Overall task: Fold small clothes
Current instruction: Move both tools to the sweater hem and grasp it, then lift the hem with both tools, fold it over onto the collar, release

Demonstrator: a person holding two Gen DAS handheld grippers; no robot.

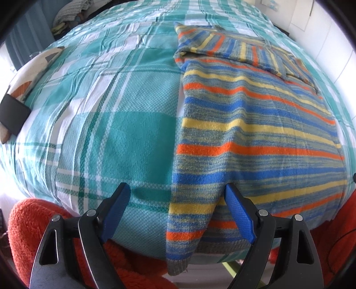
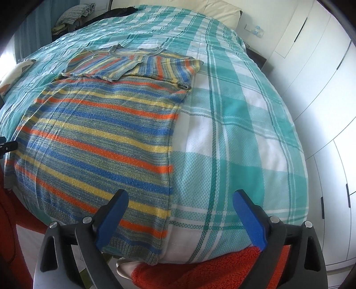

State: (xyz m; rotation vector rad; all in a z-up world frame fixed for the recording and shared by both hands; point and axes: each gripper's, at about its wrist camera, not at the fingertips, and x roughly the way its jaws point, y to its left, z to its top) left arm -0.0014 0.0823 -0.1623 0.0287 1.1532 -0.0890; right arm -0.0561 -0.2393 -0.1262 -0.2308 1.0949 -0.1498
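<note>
A striped knit sweater (image 1: 251, 124) in blue, orange, yellow and grey lies flat on the bed, sleeves folded across its top, hem hanging over the near edge. It also shows in the right wrist view (image 2: 100, 133). My left gripper (image 1: 178, 191) is open and empty, its blue fingers (image 1: 239, 213) straddling the sweater's lower left corner. My right gripper (image 2: 180, 197) is open and empty, its fingers (image 2: 112, 220) straddling the sweater's lower right corner.
The bed has a teal and white plaid cover (image 1: 106, 124), also in the right wrist view (image 2: 240, 137). An orange fleece (image 1: 33, 224) lies below the bed's near edge. White wardrobe doors (image 2: 322, 100) stand at the right. A pile of clothes (image 2: 73, 13) sits far left.
</note>
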